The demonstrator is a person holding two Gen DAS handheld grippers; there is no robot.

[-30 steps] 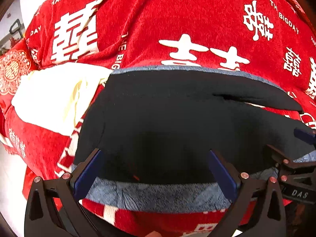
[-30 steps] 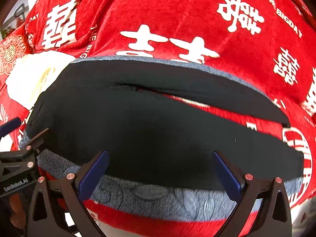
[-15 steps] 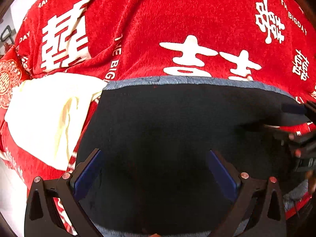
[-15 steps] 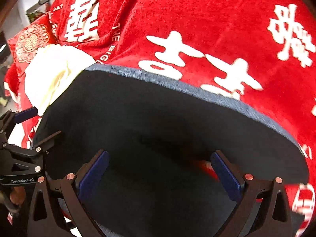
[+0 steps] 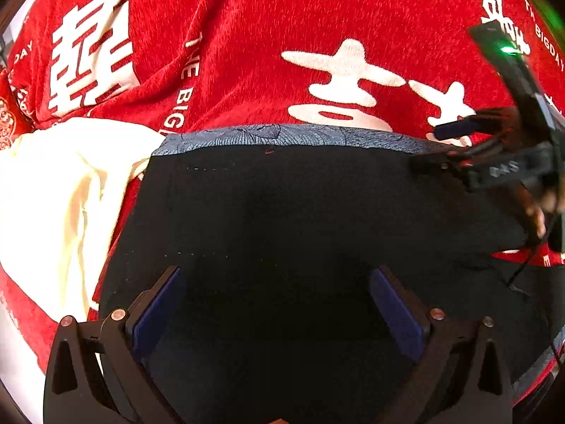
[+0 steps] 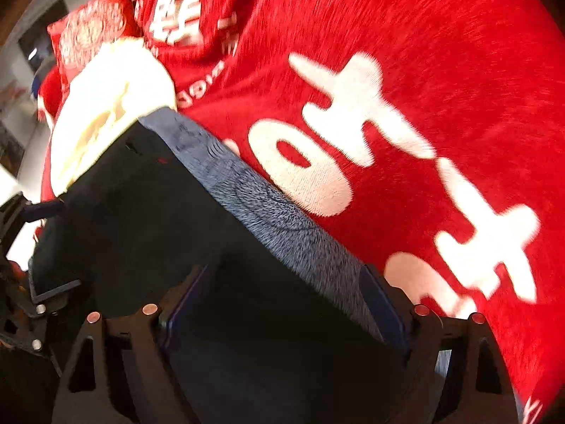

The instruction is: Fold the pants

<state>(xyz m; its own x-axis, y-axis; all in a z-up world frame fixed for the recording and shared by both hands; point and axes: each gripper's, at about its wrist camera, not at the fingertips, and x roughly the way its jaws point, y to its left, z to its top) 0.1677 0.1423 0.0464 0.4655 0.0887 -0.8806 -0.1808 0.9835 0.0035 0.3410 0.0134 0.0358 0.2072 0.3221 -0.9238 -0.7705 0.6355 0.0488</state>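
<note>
The red blanket [image 5: 268, 53] beyond the far blue-grey edge of the dark pants [image 5: 300, 219] lay bare and flat, leaving open room to pass. To the left, a cream cloth [image 5: 60, 198] bunched against the pants' corner blocked that side. The right gripper [image 5: 455, 141], its jaws closing, hung over the pants' far right corner, crowding it.

Right wrist view: motion blur over the red blanket [image 6: 441, 70]; white characters smeared, unreadable. Pants [image 6: 148, 219] run off the bottom edge behind the right gripper [image 6: 286, 304], jaws closing; contact with the cloth cannot be told. Cream cloth [image 6: 106, 106] beside the pants: blurred, its kind unclear. Left wrist view: pants [image 5: 282, 219] cut by the bottom edge; right gripper [image 5: 459, 141] beyond the pants' far corner, smeared.
</note>
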